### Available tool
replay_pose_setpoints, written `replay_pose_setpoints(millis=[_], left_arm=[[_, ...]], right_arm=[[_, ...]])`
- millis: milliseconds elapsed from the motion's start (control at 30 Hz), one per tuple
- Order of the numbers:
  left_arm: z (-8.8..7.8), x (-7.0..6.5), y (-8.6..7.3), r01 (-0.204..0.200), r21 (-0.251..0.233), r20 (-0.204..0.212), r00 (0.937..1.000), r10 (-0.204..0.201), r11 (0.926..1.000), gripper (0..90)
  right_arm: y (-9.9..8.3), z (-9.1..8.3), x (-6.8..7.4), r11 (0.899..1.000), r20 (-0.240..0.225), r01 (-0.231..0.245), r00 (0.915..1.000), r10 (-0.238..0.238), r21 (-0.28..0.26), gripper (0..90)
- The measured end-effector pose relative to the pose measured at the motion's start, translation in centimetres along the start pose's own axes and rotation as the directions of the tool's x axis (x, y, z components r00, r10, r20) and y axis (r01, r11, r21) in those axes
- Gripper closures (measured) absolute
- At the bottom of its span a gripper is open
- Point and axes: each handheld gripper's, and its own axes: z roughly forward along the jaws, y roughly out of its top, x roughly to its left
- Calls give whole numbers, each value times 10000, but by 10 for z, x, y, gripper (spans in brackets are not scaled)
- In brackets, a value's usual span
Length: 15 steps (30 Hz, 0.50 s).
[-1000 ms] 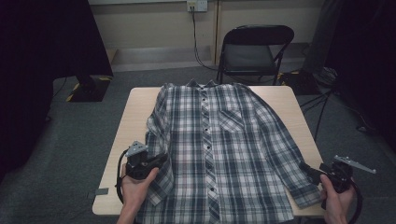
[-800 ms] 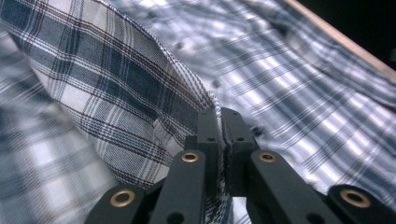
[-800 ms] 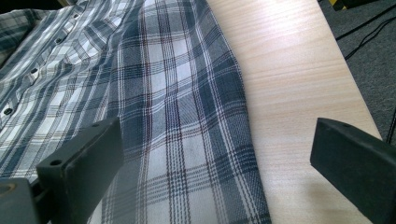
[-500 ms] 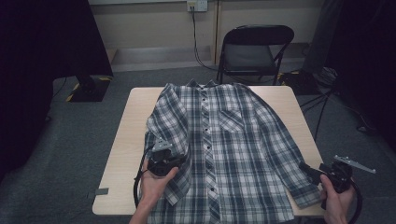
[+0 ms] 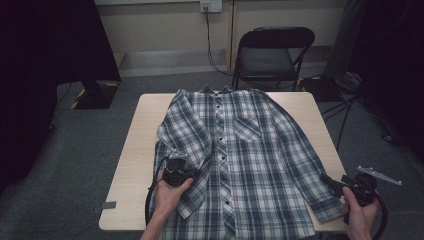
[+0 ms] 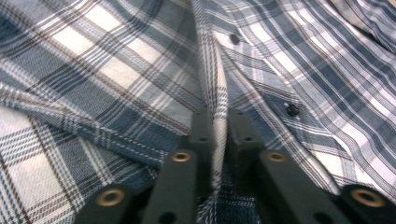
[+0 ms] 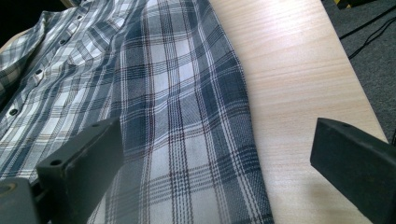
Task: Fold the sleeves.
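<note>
The left claw (image 5: pixel 176 165) pinched a raised fold of the shirt (image 5: pixel 250 165) between its jaws; the jaws had just been easing apart slightly, yet the cloth remained squeezed between the pads. That fold belonged to the left sleeve (image 5: pixel 187 137), which lay doubled inward over the shirt's front, just beside the row of buttons (image 6: pixel 293 110). The right claw (image 5: pixel 336 184) hung with its jaws wide apart at the counter's right edge, near the right cuff (image 5: pixel 327 207), gripping nothing. The shirt lay spread flat, front up, covering most of the counter (image 5: pixel 135 150), collar toward the far chair (image 5: pixel 272 50).
</note>
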Motion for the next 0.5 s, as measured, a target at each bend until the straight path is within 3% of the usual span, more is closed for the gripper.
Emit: replay_pose_setpoints(millis=[67, 133, 233, 300, 367, 500], left_arm=[[-5, 4, 0, 348, -269, 31, 9994, -348, 9990, 593], [-14, 10, 1, 656, -517, 360, 9973, -638, 9965, 403], [-30, 17, -2, 816, -816, 310, 9964, -793, 9933, 265], [-42, 21, -8, 992, -862, 415, 9945, -959, 9913, 246], [-53, 19, -17, 703, -685, 106, 9975, -697, 9952, 246], [-70, 21, -43, 752, -700, -151, 9970, -764, 9947, 311]], right_arm=[[0, -1, 1, 10000, -20, 35, 10000, -35, -12, 20], [0, -1, 0, 10000, -34, 27, 10000, -27, -19, 20], [0, 0, 0, 10000, -31, -26, 10000, 26, -9, 20], [0, 0, 0, 10000, -33, -19, 10000, 19, 0, 20], [0, 0, 0, 10000, -38, 1, 10000, -1, 13, 20], [0, 1, 1, 10000, -27, -3, 10000, 3, 27, 20]])
